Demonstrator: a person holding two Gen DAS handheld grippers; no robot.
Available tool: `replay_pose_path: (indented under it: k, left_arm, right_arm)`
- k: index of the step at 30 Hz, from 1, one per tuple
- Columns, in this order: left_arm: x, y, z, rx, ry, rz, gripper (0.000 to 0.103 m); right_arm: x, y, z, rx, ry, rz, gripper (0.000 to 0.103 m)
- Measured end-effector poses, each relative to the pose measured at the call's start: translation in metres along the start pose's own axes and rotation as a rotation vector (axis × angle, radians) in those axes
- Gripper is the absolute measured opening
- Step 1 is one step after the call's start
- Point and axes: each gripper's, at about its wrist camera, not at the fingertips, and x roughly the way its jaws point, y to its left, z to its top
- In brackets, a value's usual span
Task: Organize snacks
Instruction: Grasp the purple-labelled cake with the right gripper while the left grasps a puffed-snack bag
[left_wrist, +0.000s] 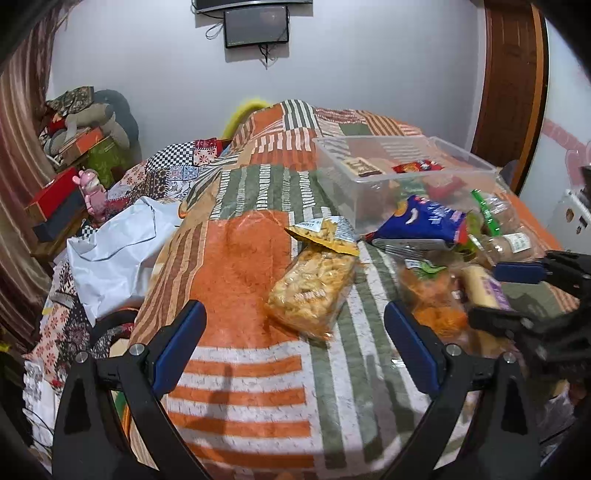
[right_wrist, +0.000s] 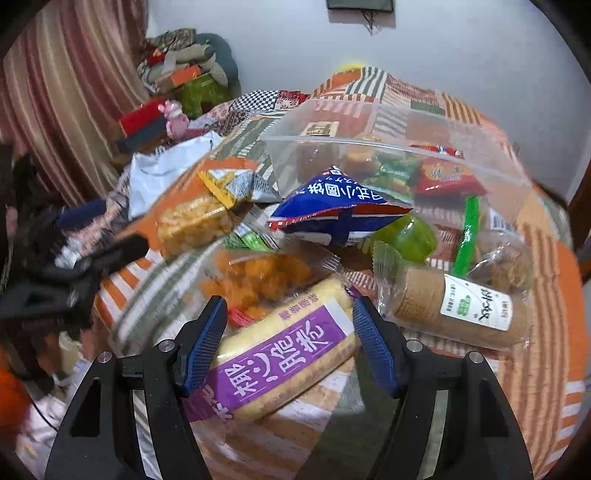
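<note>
Snack packs lie in a pile on a patchwork-covered bed. My right gripper (right_wrist: 290, 343) is open, its blue pads on either side of a yellow roll pack with a purple label (right_wrist: 280, 350); whether the pads touch it is unclear. Beyond lie an orange snack bag (right_wrist: 258, 280), a blue bag (right_wrist: 332, 210), a brown biscuit roll (right_wrist: 454, 314) and a yellow cracker pack (right_wrist: 192, 221). A clear plastic bin (right_wrist: 332, 142) holds several snacks. My left gripper (left_wrist: 295, 332) is open and empty, just short of the yellow cracker pack (left_wrist: 314, 288). The bin (left_wrist: 399, 177) stands behind.
A white plastic bag (left_wrist: 118, 251) lies at the bed's left edge. Boxes, a pink toy (left_wrist: 92, 192) and piled cloth stand at far left by a striped curtain. A wooden door (left_wrist: 513, 81) is at right. The right gripper (left_wrist: 535, 295) shows in the left wrist view.
</note>
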Motion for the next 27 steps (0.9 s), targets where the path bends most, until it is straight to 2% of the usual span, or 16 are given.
replay_pose_path:
  k: [4, 8, 14, 15, 16, 17, 18, 19, 22, 27]
  left_arm:
    - [0.021, 0.004, 0.009, 0.001, 0.017, -0.017, 0.098]
    - [0.047, 0.008, 0.016, -0.006, 0.069, -0.058, 0.098]
    - [0.069, -0.001, 0.021, 0.038, 0.087, -0.091, 0.096]
    - [0.074, -0.003, 0.021, 0.039, 0.106, -0.108, 0.087]
    - [0.077, -0.004, 0.021, 0.038, 0.121, -0.117, 0.073]
    - [0.08, -0.005, 0.02, 0.033, 0.136, -0.124, 0.068]
    - [0.082, -0.005, 0.019, 0.023, 0.146, -0.127, 0.057]
    - [0.082, -0.004, 0.018, 0.015, 0.155, -0.137, 0.051]
    - [0.076, -0.002, 0.012, 0.003, 0.158, -0.128, 0.047]
    - [0.055, -0.004, -0.003, 0.002, 0.146, -0.071, 0.045]
  right_arm:
    - [-0.003, -0.006, -0.007, -0.001, 0.021, 0.002, 0.072]
    - [-0.001, -0.011, -0.014, 0.022, 0.053, 0.011, 0.074]
    - [-0.008, -0.021, -0.02, 0.071, 0.058, 0.039, 0.075]
    - [-0.009, -0.022, -0.022, 0.072, 0.056, 0.041, 0.075]
    - [-0.01, -0.021, -0.023, 0.07, 0.053, 0.041, 0.075]
    - [-0.011, -0.02, -0.024, 0.066, 0.049, 0.04, 0.074]
    - [-0.011, -0.018, -0.023, 0.059, 0.046, 0.047, 0.072]
    - [-0.012, -0.016, -0.024, 0.048, 0.045, 0.055, 0.068]
    - [-0.011, -0.013, -0.023, 0.025, 0.044, 0.056, 0.063]
    - [-0.013, -0.017, -0.025, 0.019, 0.028, 0.067, 0.056]
